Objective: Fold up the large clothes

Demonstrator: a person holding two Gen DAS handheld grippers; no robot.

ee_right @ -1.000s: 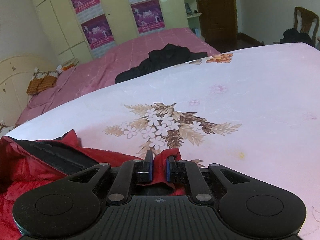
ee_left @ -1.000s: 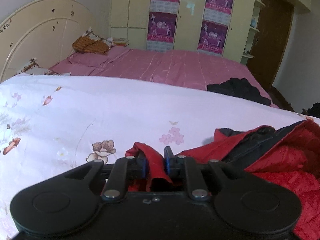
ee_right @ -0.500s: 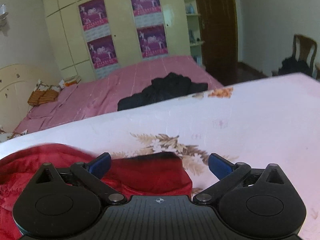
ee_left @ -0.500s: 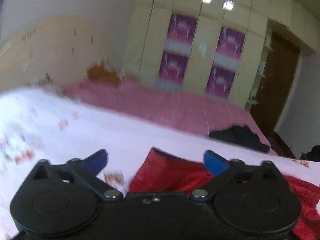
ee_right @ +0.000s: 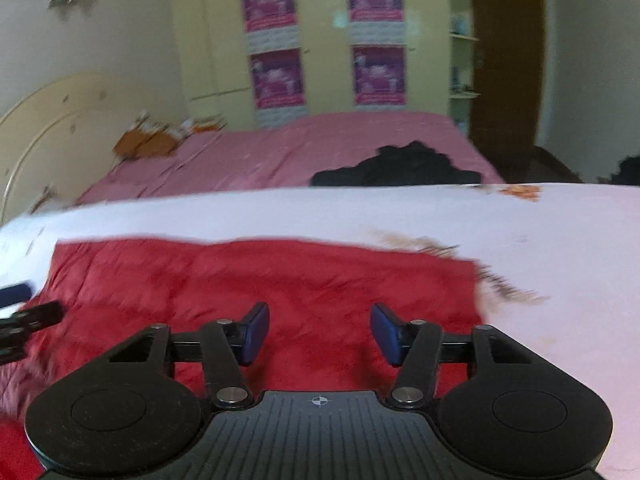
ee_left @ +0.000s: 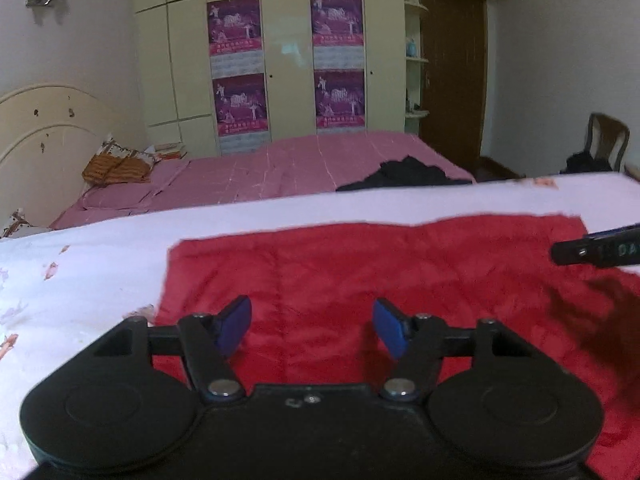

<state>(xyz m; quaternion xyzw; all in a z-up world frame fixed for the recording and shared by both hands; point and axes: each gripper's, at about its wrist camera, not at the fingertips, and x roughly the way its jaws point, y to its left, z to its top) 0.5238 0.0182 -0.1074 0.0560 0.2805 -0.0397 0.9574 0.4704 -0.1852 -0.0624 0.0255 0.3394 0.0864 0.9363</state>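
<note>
A large red quilted garment (ee_left: 360, 272) lies spread flat on the white floral bedsheet (ee_left: 80, 280); it also shows in the right wrist view (ee_right: 280, 280). My left gripper (ee_left: 312, 326) is open and empty, raised above the garment's near left part. My right gripper (ee_right: 319, 334) is open and empty above its near right part. The right gripper's fingers (ee_left: 592, 246) show at the right edge of the left wrist view, and the left gripper's fingers (ee_right: 24, 312) at the left edge of the right wrist view.
A second bed with a pink cover (ee_left: 300, 164) stands behind, with a black garment (ee_left: 404, 174) on its near corner and pillows (ee_left: 116, 162) by the cream headboard. A wardrobe with posters (ee_left: 288, 68), a brown door (ee_left: 452, 80) and a chair (ee_left: 606, 140) lie beyond.
Both grippers were shut on the red garment's corners a second ago; they opened, let go and lifted back. The garment now lies flat on the sheet.
</note>
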